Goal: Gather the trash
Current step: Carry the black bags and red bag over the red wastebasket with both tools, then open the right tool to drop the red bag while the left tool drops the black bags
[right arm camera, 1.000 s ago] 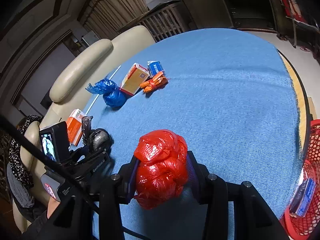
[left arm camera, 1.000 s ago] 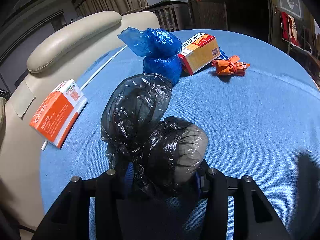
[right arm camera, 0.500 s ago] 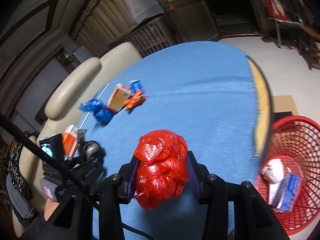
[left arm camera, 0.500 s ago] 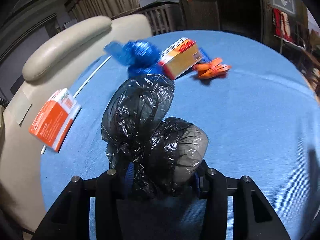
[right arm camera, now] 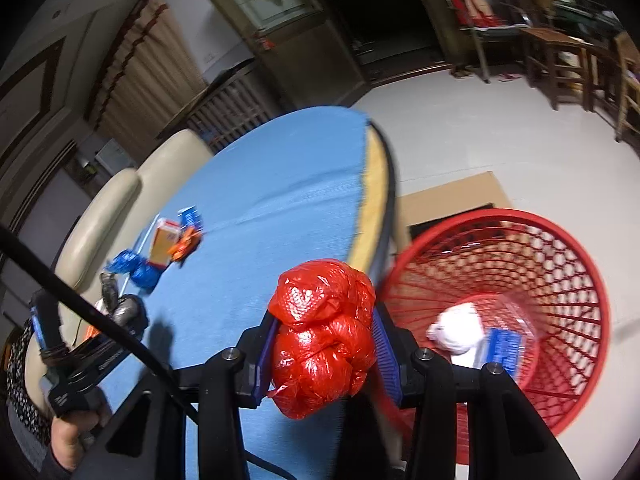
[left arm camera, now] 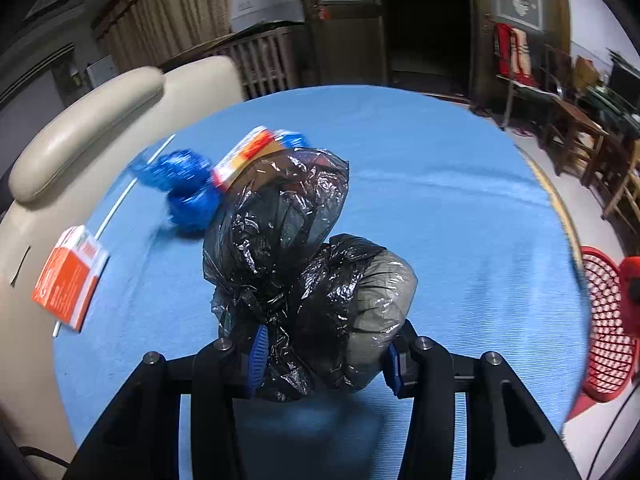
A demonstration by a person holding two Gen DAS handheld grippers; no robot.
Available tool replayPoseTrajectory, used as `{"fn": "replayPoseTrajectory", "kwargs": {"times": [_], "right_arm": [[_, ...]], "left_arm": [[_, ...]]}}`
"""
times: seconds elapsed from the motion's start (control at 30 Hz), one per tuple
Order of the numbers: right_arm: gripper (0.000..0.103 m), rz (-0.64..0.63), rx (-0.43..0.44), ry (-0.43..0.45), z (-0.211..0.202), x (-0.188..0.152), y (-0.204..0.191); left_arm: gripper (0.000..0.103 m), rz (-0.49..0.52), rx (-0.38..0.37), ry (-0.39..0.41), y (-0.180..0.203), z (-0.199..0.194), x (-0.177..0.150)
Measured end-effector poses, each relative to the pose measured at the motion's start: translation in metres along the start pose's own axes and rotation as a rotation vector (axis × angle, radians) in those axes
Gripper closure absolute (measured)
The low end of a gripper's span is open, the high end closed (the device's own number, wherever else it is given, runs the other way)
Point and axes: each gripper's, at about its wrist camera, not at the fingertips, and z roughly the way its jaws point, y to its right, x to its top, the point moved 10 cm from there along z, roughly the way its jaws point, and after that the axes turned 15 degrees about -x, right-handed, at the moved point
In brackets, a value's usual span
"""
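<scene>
Entry, right hand: I am carrying a crumpled red plastic bag bundle (right arm camera: 324, 336) pinched between the right gripper (right arm camera: 325, 354), its blue-padded fingers (right arm camera: 385, 354) pressing both flanks of the wad. The bundle's long axis is running up along the fingers, its top poking past the tips.

Key relation: the round red mesh plastic basket (right arm camera: 560, 264) is standing on the floor just beyond and to the right of these fingers, below the edge of the blue-clothed round desk (right arm camera: 280, 184). A white wad (right arm camera: 456, 330) and a blue packet (right arm camera: 506, 346) are already lying inside. I am judging the right hand the nearer one; the coming move needs it over the rim before letting go.

Entry, left hand: the left gripper (left arm camera: 324, 354) is clamping a knotted black plastic bag bundle (left arm camera: 296, 264), fingers (left arm camera: 256, 354) partly spread around its bulk, over the desk's middle. The basket is far to its right.

Still on the desk, beyond the fingers: a blue plastic bag wad (left arm camera: 188, 184), an orange-and-white carton (left arm camera: 68, 280), a yellow-and-red box (left arm camera: 248, 152).
</scene>
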Motion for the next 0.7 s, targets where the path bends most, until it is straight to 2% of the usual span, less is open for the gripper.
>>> {"fn": "replayPoseTrajectory", "kwargs": {"times": [0.33,0.6,0.67,0.7], "right_arm": [[0.057,0.073,-0.101,0.008,0.001,0.005,0.068],[0.056,0.127,-0.161,-0.012,0.007,0.004,0.110],[0.052,0.147,-0.179,-0.026,0.010,0.003,0.119],[0.042,0.159,-0.194,-0.040,0.012,0.002,0.126]], "left_arm": [[0.054,0.151,-0.150,0.007,0.095,-0.001,0.016],[0.054,0.254,-0.237,-0.007,0.155,0.003,0.020],[0.054,0.272,-0.255,-0.016,0.167,0.006,0.020],[0.054,0.280,-0.266,-0.021,0.173,0.006,0.019]]}}
